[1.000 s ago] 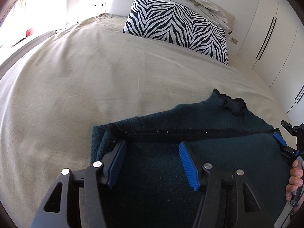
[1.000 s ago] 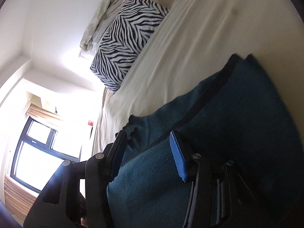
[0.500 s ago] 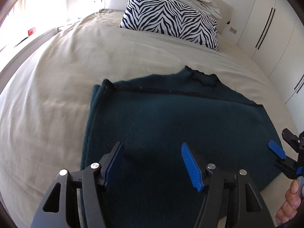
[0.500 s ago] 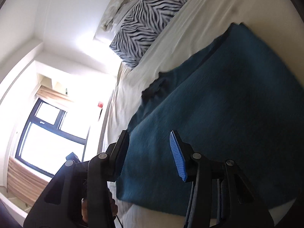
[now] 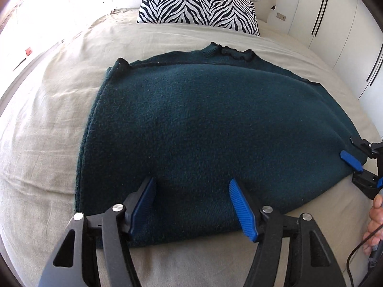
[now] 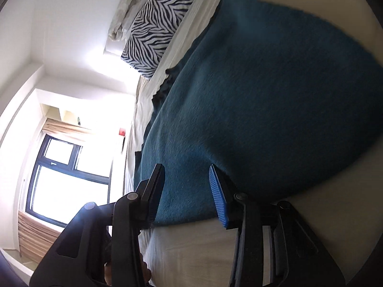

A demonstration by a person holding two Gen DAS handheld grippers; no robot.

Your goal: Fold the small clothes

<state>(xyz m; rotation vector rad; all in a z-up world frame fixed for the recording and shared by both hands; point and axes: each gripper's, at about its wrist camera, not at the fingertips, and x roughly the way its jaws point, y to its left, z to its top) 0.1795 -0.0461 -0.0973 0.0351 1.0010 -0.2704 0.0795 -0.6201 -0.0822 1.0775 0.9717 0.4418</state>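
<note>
A dark teal knitted sweater (image 5: 203,129) lies folded flat on the beige bed (image 5: 47,119), its black-trimmed collar toward the pillow. My left gripper (image 5: 191,189) is open and empty, its blue pads over the sweater's near edge. My right gripper (image 6: 186,181) is open and empty over the sweater (image 6: 263,95) at its near right edge. It also shows at the right edge of the left wrist view (image 5: 356,165), held by a hand.
A zebra-striped pillow (image 5: 198,7) and white bedding lie at the head of the bed. White wardrobe doors (image 5: 340,24) stand to the right. A window (image 6: 69,179) is on the left side of the room.
Both grippers have pulled back toward the near edge of the bed. The sweater's top layer now lies laid down flat, and more of the sweater is in view.
</note>
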